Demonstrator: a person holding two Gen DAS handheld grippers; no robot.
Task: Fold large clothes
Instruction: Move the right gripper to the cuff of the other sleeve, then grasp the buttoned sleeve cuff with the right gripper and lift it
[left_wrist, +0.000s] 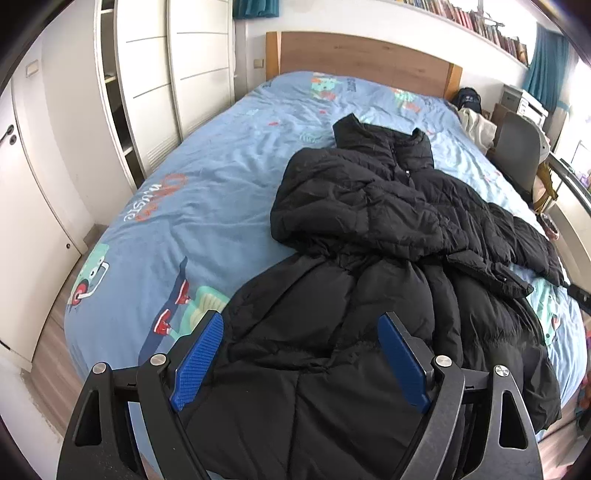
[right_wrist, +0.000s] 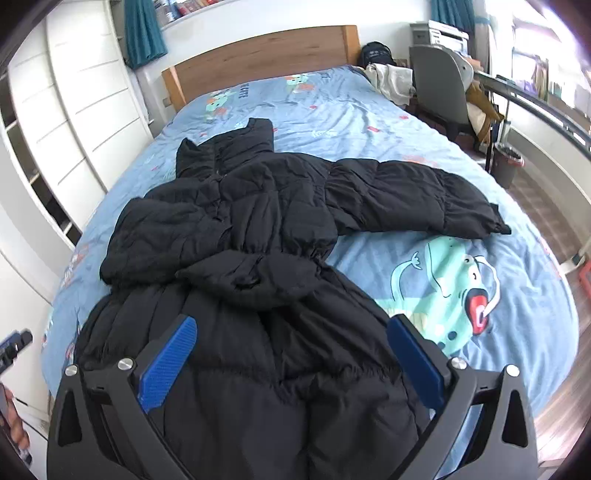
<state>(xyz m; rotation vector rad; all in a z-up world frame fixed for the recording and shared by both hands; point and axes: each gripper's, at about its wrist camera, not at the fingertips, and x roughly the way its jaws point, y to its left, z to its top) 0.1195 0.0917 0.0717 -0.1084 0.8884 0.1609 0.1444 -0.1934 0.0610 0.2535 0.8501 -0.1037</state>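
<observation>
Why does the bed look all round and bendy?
Fisheye lens: in the left wrist view the bed bulges and the wardrobe curves; in the right wrist view the headboard bows, and window glare whitens the top right corner.

I read one print on the blue bedsheet (left_wrist: 221, 192): red "Music" over white "music", left of the black coat (left_wrist: 369, 229). Near the wooden headboard (right_wrist: 266, 55) I made out partial letters ending "UTE". Book spines were illegible.
</observation>
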